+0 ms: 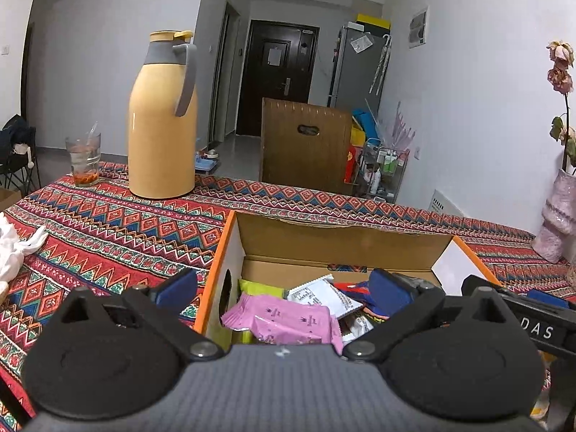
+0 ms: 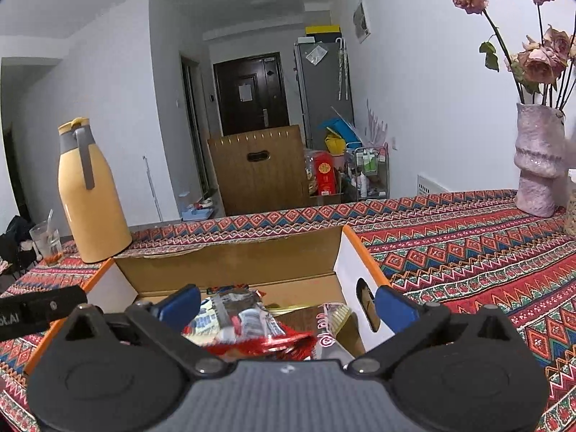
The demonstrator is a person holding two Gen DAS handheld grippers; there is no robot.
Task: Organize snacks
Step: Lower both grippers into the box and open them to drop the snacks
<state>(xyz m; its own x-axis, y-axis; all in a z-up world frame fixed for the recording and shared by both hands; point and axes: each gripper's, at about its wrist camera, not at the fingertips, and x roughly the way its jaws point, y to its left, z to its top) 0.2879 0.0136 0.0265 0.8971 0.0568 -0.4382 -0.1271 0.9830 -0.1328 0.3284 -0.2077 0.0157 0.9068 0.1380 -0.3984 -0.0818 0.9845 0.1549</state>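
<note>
Left gripper (image 1: 284, 289): jaws spread wide with nothing clamped; it hangs over the left side of the box, one blue pad outside the box's orange left edge, the other over the snacks.
Right gripper (image 2: 288, 304): jaws spread wide with nothing between the pads; it hangs over the right side of the box, one blue pad over the snacks, the other at the box's right wall beside the hand hole.
Box (image 1: 342, 241): open cardboard box with orange edges and white end walls, sitting on the tablecloth, its far flap standing up.
Snacks on the left: a pink packet (image 1: 288, 322) lies on top, a white packet (image 1: 324, 295) just behind it, a green packet (image 1: 261, 288) against the left wall; all are inside the box.
Snacks on the right: a crumpled red and silver packet (image 2: 248, 324) lies loose in the box under the right gripper, and a red and gold packet (image 2: 333, 320) leans near the right wall.
Tablecloth (image 2: 468, 252): red patterned cloth covering the table.
Flask (image 1: 163, 118): tall yellow flask with a grey handle, upright beyond the box to the left.
Glass (image 1: 83, 160): stands left of the flask, with red bits at the bottom.
Vase (image 2: 536, 165): pink, with dried roses, at the table's far right, well apart from the box.
White cloth (image 1: 18, 248): lies at the left edge of the table.
</note>
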